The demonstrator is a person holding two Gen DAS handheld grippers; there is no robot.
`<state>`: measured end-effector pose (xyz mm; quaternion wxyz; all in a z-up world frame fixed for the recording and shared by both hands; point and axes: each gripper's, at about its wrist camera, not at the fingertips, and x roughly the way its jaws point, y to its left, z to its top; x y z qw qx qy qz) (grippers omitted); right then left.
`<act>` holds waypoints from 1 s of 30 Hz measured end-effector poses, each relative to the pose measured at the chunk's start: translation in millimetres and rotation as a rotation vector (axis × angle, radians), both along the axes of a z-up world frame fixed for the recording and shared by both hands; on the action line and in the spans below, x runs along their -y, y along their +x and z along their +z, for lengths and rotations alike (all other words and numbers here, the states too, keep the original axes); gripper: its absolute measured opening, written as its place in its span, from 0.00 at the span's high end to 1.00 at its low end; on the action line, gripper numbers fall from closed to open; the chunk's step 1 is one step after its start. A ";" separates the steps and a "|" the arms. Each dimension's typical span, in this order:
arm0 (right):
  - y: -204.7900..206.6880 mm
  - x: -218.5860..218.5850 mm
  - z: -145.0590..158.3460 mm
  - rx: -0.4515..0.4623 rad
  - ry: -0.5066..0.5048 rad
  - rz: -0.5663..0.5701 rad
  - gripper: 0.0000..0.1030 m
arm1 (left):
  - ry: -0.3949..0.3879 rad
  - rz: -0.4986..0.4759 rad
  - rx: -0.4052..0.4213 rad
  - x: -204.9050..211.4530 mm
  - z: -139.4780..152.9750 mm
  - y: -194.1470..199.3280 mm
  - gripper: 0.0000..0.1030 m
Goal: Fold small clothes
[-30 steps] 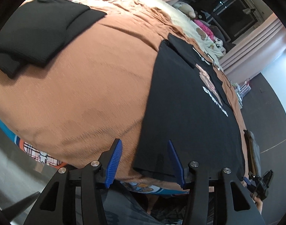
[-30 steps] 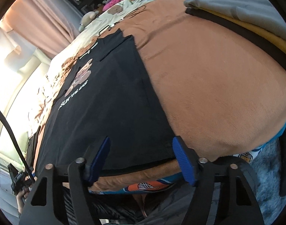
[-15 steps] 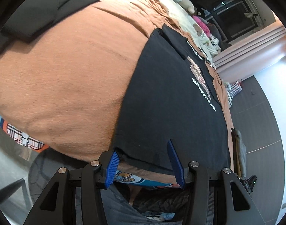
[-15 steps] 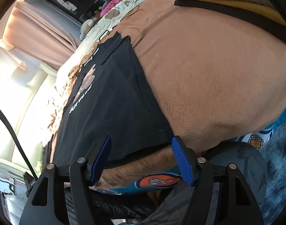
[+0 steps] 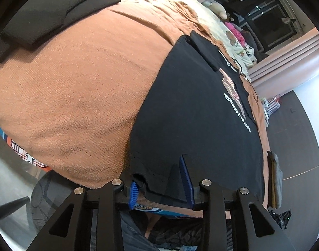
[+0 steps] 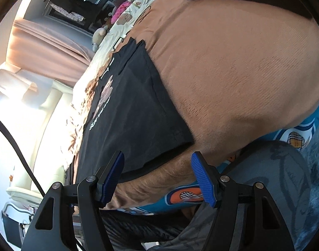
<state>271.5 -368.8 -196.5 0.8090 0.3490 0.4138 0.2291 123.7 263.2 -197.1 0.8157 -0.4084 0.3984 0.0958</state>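
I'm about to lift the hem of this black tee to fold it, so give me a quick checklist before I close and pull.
1. Left gripper around the hem corner of the black T-shirt: ok, the fabric lies between the open fingers.
2. Right gripper around the other hem corner: not ok, open, with the hem edge near its left finger only; the corner lies ahead of the gap.
3. Shirt lying flat on the brown blanket: ok, no big wrinkles.
4. Only shirt fabric in the left gap, no blanket: cannot tell.
5. Space ahead for the fold: ok, the folded black garment lies well off to the side.
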 end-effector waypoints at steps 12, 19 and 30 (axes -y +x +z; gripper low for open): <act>14.7 9.5 -7.2 -0.005 0.092 -0.060 0.59 | 0.010 0.033 -0.023 -5.1 -4.1 4.6 0.90; 8.9 11.0 -4.8 0.040 0.100 -0.068 0.59 | 0.001 0.036 -0.017 -5.7 -6.0 4.5 0.91; 16.1 -0.4 -14.7 -0.019 0.089 -0.077 0.59 | -0.013 0.035 -0.009 -8.0 -6.9 0.8 0.91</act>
